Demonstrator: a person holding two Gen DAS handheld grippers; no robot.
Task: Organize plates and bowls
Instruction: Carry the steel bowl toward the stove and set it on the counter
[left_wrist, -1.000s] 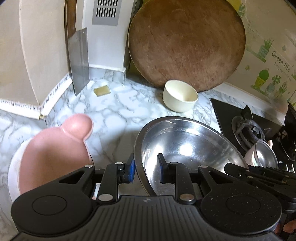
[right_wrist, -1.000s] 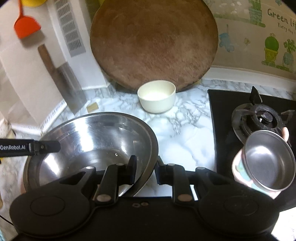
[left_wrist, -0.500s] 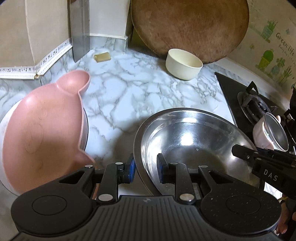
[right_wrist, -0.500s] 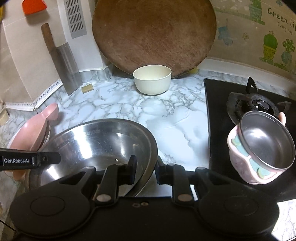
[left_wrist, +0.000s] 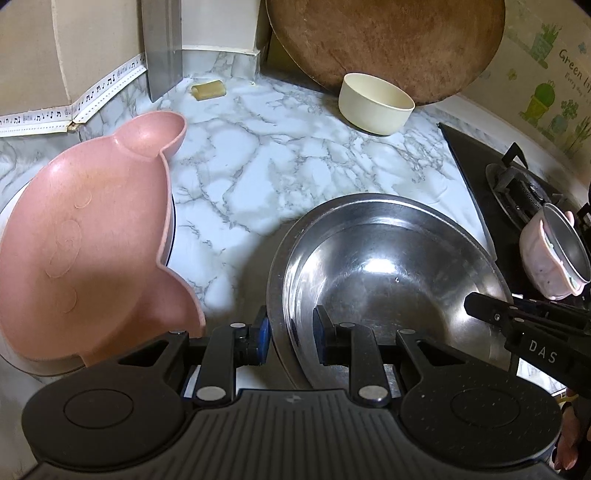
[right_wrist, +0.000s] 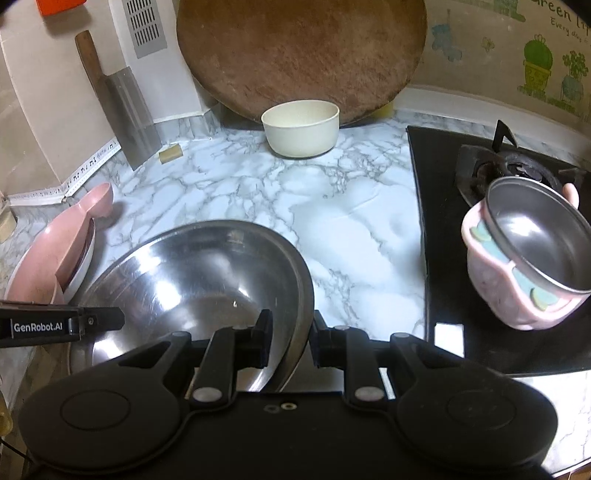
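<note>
Both grippers hold a large steel bowl (left_wrist: 388, 273) above the marble counter. My left gripper (left_wrist: 290, 334) is shut on its left rim. My right gripper (right_wrist: 290, 341) is shut on its right rim; the bowl also shows in the right wrist view (right_wrist: 192, 288). A pink animal-shaped plate (left_wrist: 85, 236) lies on a white plate (left_wrist: 170, 236) at the left, also seen in the right wrist view (right_wrist: 55, 254). A cream bowl (left_wrist: 375, 103) stands at the back, also in the right wrist view (right_wrist: 301, 127). A pink cup with a steel liner (right_wrist: 528, 254) sits on the stove at the right.
A round wooden board (right_wrist: 299, 55) leans on the back wall behind the cream bowl. A cleaver (right_wrist: 125, 107) leans at the back left. A black gas stove (right_wrist: 509, 206) fills the right side. A small yellow block (left_wrist: 208, 89) lies near the cleaver.
Both grippers and the steel bowl have pulled back and risen from the wall. More of the counter and the whole pink plate have come into view.
</note>
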